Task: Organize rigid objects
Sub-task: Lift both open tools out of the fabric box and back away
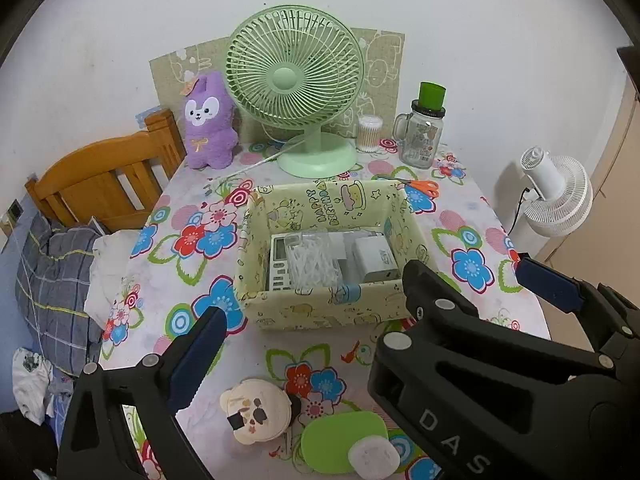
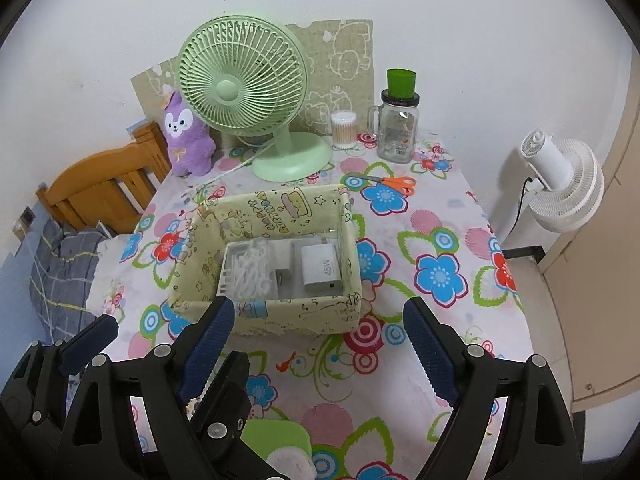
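**Trainee:** While both tools hover short of the box, how do they stand?

**Operator:** As I read the two wrist views, my left gripper point(image 1: 304, 344) is spread wide and carries nothing; its fingers frame the near wall of the yellow storage box point(image 1: 320, 312). My right gripper point(image 2: 320, 344) is likewise wide apart and empty, poised just in front of the same box point(image 2: 280, 320).

**Trainee:** What is already sorted?

**Operator:** Inside the box I see a white charger point(image 2: 320, 266) marked 45W, a clear pack of white sticks point(image 1: 314, 262), and a white keypad device point(image 1: 278, 264) lying partly under that pack. These I count as done.

**Trainee:** And what remains?

**Operator:** On the floral surface point(image 1: 460, 232), nearest my left gripper, lie a cream round case point(image 1: 256, 410), a green lidded case point(image 1: 344, 434) and a small white round piece point(image 1: 374, 458) touching it. Beyond the box lie orange-handled scissors point(image 2: 384, 184), with a cotton-swab tub point(image 2: 343, 130) and a glass jar point(image 2: 398, 128) at the back. I judge the task partly done; the near items look the likeliest picks, though whether the back items belong in the box I cannot tell.
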A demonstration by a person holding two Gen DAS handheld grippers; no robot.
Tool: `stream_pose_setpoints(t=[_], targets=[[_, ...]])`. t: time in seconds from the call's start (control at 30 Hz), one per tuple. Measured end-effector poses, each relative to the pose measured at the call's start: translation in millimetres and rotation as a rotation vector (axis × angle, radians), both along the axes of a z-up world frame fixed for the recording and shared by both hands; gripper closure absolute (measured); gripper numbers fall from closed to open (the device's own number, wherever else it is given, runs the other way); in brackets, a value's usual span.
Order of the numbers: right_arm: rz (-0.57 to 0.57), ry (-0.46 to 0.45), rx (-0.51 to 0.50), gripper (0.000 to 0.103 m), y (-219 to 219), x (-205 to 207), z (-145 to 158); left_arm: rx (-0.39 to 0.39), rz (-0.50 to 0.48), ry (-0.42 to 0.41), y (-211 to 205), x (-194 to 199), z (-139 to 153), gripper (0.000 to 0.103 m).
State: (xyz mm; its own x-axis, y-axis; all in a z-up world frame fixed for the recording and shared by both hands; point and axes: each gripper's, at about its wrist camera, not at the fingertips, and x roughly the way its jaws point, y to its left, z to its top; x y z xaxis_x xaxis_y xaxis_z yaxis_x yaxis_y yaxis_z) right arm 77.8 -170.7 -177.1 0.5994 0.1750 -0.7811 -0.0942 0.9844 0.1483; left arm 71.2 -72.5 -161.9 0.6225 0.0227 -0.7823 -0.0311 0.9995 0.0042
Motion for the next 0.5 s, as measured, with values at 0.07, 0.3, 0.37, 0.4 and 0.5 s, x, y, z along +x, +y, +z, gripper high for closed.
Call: stream_pose_setpoints(t=[0.07,0.3,0.37,0.4,0.5], targets=[[0.000,-0.003,0.001,0.014,-0.2,-4.8,1.4,0.002,0.000,-0.006,-0.4,-5.1,1.7,0.003],[-0.009,-0.015,-0.002,0.014,-0.7,-21.9,5.0,0.003,-0.010,-0.021,-0.7,-20.9,4.1,0.003],[-0.011,-0.019,-0.001,0.014,-0.6,-25.7,5.0,0.007,-0.010,-0.027,-0.5,-24.8,4.5,0.002],[-0.011,-0.020,0.001,0.014,-0.2,-27.7,4.8,0.009,-0.010,-0.028,-0.1,-26.7,4.4,0.002],[-0.012,-0.025,0.002,0.014,1.8,-32.3,3.6,0.011,-0.010,-0.033,2.2,-31.0,3.9,0.002]])
